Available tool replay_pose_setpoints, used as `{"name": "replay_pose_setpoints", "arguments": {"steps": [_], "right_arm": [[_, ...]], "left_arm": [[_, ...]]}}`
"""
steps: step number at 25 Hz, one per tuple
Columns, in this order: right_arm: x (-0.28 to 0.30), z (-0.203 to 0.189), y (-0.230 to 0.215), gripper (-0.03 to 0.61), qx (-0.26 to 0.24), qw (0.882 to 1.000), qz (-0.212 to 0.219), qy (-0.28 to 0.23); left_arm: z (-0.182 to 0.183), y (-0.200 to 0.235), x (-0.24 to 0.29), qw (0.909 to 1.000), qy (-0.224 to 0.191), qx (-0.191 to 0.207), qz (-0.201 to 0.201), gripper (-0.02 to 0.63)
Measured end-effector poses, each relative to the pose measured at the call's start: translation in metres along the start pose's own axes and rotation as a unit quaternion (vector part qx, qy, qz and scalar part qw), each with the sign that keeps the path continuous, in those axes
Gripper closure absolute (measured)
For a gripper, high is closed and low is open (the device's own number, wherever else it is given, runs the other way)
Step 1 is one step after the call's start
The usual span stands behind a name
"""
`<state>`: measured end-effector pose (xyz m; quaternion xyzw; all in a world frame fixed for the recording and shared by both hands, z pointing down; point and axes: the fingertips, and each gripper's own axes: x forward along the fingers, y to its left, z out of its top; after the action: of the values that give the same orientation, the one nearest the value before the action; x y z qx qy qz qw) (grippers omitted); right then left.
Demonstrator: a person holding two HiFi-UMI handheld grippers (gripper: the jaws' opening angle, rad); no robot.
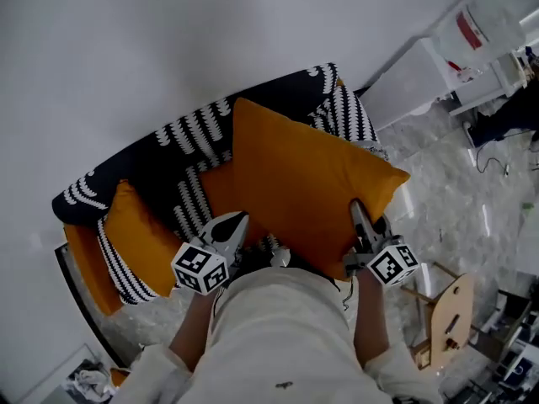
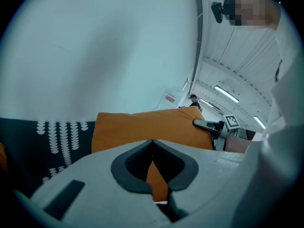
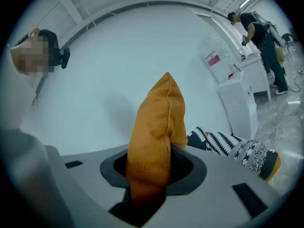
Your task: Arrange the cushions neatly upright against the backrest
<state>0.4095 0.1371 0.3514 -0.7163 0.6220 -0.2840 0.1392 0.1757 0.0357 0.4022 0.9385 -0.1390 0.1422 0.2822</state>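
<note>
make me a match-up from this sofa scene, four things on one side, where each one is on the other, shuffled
Things:
1 large orange cushion
2 small orange cushion
3 white cabinet
4 wooden stand

Places:
a by the wall, beyond the sofa's right end
b gripped by left gripper and right gripper
c sofa's left end, head view
d floor beside the person's right arm

Pairs: 1-b, 2-c, 3-a, 4-d

A white cabinet (image 1: pixel 414 81) is standing on the shiny floor (image 1: pixel 459 183). A wooden board (image 1: pixel 450 310) is standing well in front of the cabinet. A person (image 3: pixel 259 30) is standing behind the cabinet.
</note>
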Motion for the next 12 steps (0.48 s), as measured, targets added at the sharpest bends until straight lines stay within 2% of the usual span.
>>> {"name": "replay_pose_setpoints", "arguments": {"steps": [7, 12], "right_arm": [[-0.050, 0.074, -0.072, 0.434, 0.007, 0.997, -0.014, -0.077], [-0.068, 0.126, -0.127, 0.434, -0.003, 0.993, -0.021, -0.115]], "left_arm": [[0.032, -0.088, 0.073, 0.9971, -0.032, 0.033, -0.061, 0.603], [0.032, -0.127, 0.097, 0.9970, -0.042, 0.046, -0.046, 0.603]]}}
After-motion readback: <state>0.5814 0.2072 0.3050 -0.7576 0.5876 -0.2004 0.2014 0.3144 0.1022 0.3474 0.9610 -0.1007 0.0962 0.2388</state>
